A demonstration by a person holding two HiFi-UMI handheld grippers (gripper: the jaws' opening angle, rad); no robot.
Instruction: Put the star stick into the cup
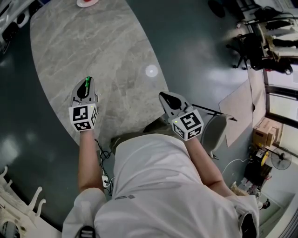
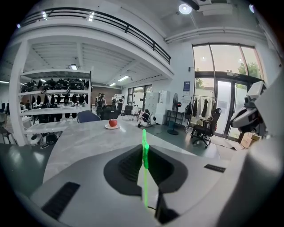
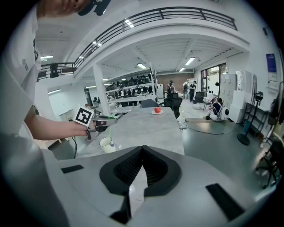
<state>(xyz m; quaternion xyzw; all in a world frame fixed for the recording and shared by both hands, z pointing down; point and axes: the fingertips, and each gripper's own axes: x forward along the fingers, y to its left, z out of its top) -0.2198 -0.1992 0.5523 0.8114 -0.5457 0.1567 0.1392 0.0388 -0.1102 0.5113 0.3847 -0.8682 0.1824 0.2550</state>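
Observation:
My left gripper (image 1: 86, 82) is over the near end of the grey marble table (image 1: 107, 51), shut on a thin green star stick (image 1: 87, 84). In the left gripper view the stick (image 2: 144, 153) stands upright between the closed jaws. The right gripper view shows the left gripper (image 3: 100, 123) holding the stick (image 3: 109, 132) pointing down just above a white cup (image 3: 105, 144) near the table's edge. The head view hides the cup. My right gripper (image 1: 164, 95) hovers at the table's right edge, shut with nothing in it (image 3: 142, 148).
A red apple on a plate (image 2: 113, 123) sits at the table's far end (image 1: 87, 2). Shelves (image 2: 53, 106), office chairs (image 2: 205, 126) and a coat rack (image 2: 199, 108) stand around the room. A cable (image 1: 103, 162) lies on the dark floor by the person.

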